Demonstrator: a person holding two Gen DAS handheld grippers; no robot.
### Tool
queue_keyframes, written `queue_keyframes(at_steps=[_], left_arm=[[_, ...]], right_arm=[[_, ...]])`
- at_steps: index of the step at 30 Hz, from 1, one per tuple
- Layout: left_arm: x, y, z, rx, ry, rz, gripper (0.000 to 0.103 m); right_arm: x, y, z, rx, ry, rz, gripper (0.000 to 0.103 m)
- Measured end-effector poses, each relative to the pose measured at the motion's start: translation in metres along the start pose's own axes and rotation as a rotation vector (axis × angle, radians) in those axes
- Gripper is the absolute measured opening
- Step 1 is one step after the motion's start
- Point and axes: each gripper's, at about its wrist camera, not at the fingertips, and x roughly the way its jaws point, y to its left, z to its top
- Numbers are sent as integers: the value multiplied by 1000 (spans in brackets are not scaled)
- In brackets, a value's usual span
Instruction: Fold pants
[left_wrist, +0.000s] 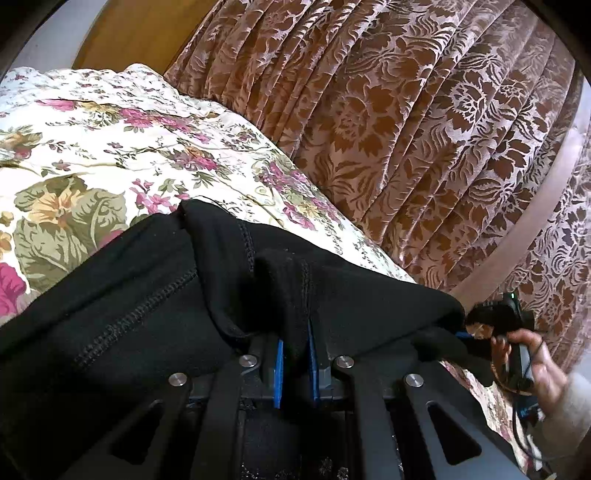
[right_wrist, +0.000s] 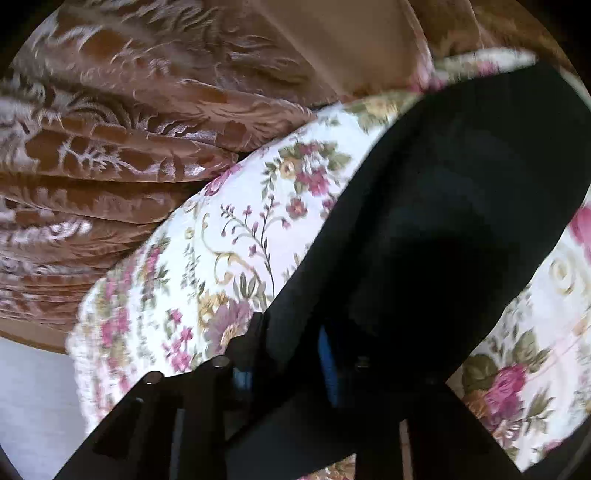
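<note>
A floral bedspread (left_wrist: 110, 147) meets brown patterned curtains (left_wrist: 406, 110). The left tool (left_wrist: 294, 354) clamps black pants (left_wrist: 147, 288); the right tool's (right_wrist: 295, 369) grip is blurred, cloth-covered, indiscernible.

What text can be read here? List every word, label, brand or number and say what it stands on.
None: no readable text in either view.
black pants: stitching only, no label showing.
floral bedspread and brown patterned curtain: patterns only.
Device in the person's right hand: a green light, no legible marking.

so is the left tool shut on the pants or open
Shut on the black pants: the left tool has a fold of the fabric pinched between its blue pads, held above the floral bedspread.
</note>
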Motion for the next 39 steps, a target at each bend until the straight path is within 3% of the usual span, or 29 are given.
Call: queue_keyframes(at_steps=[2,4,9,13,15,16,19,21,22,23,25,27,31,36,39], left_arm=[[-1,2,3,-20,11,-16,11],[-4,2,12,-48,27,-30,11],[-38,-3,45,-62,-70,-88,11],[-74,-7,61,-26,-178,-71,6],[-85,0,62,-21,-183,-49,6],[-87,6,61,-25,-168,-33,6],[-82,16,51,-48,-101,-19,6],[-71,16,48,-50,-47,-23,7],[-66,14,47,-56,-34,-37,18],[-63,11,44,-58,-29,-46,42],[-58,6,38,-59,-3,-58,70],[-52,0,32,-47,51,-84,71],[-35,-12,20,27,150,11,74],[-29,-19,12,43,191,14,72],[-18,-26,6,69,207,34,51]], right_arm=[[-11,-12,-8,16,1,50,14],[-30,-20,-15,9,-30,110,13],[-93,-36,-49,-87,-129,245,9],[-154,-42,-100,-301,-266,307,7],[-170,-47,-124,-355,-318,315,7],[-171,-51,-132,-361,-323,307,7],[-160,-52,-137,-394,-285,236,22],[-151,-44,-131,-404,-241,258,29],[-147,-41,-128,-400,-233,256,31],[-141,-37,-126,-396,-224,249,31],[-125,-32,-123,-385,-213,225,34],[-106,-34,-126,-399,-209,141,35],[-77,-46,-140,-435,-218,24,35],[-69,-66,-140,-376,-210,61,35],[-70,-74,-141,-353,-208,93,35]])
